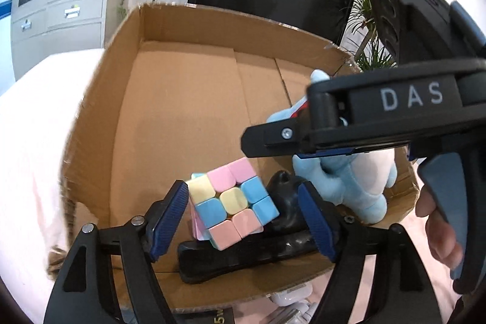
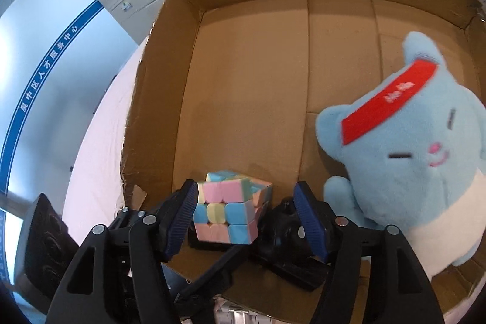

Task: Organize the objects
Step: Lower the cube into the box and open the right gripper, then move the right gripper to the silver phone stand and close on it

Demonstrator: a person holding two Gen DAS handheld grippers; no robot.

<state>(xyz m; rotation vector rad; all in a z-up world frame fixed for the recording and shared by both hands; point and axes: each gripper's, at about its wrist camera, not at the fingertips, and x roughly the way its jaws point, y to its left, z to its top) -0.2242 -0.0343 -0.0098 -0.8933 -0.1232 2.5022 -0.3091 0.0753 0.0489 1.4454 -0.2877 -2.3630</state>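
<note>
Plush (image 1: 349, 181) partly behind hand-held gripper (image 1: 270, 141)

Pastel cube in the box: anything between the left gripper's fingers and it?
Nothing visible. The left gripper is open, and the pastel cube sits right between its fingers, resting partly on a black holder inside the cardboard box. The blue plush lies off to the right.

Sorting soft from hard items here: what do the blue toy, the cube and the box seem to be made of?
Blue plush toy: soft fuzzy fabric, nap visible, likely stuffed. Pastel puzzle cube: hard plastic by its look, smooth matte tiles with rounded edges. Cardboard box: brown corrugated cardboard, dull, with creased flaps and a torn rim.
</note>
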